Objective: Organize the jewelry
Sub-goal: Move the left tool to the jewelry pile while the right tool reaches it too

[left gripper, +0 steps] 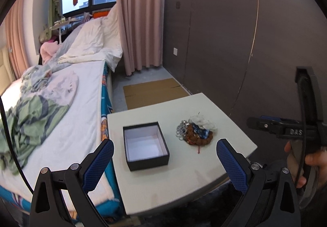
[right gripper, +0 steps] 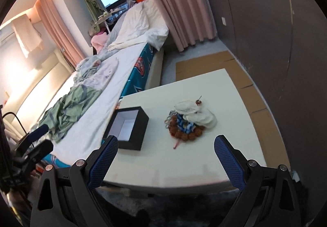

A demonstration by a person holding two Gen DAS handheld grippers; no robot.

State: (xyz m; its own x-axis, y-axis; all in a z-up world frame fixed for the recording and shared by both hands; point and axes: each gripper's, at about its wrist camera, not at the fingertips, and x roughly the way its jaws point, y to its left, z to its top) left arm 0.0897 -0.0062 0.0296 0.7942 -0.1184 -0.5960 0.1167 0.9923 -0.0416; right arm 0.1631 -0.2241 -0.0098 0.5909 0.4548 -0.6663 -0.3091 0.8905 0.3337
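The left gripper (left gripper: 164, 153) hangs over the near edge of the table (left gripper: 229, 116) with its blue-padded fingers (left gripper: 100, 163) spread wide and nothing between them. The right gripper (right gripper: 166, 152) is likewise released and empty, short of the table's near edge.

In the left wrist view the black box (left gripper: 147, 162), white-lined and empty, sits at about 11 o'clock from that gripper's midpoint. The jewelry pile (left gripper: 194, 130) lies at about 1 o'clock, well apart from the box. In the right wrist view the pile (right gripper: 190, 121) is at about 1 o'clock, nearer than the box at 10 o'clock.

The pile is the likely trouble. A brown bead bracelet (right gripper: 186, 136), a silvery chain (left gripper: 180, 130), blue-patterned pieces and a white cloth-like item (right gripper: 197, 114) lie heaped and touching. A pinch on one piece could drag the others, or a loose strand could slip from the pads and fall off the table. The box looks light and could slide if nudged.

A bed (left gripper: 67, 116) with rumpled bedding runs along the table's left side, and flattened cardboard (left gripper: 151, 92) lies on the floor beyond. Nothing stands between either gripper and the pile.
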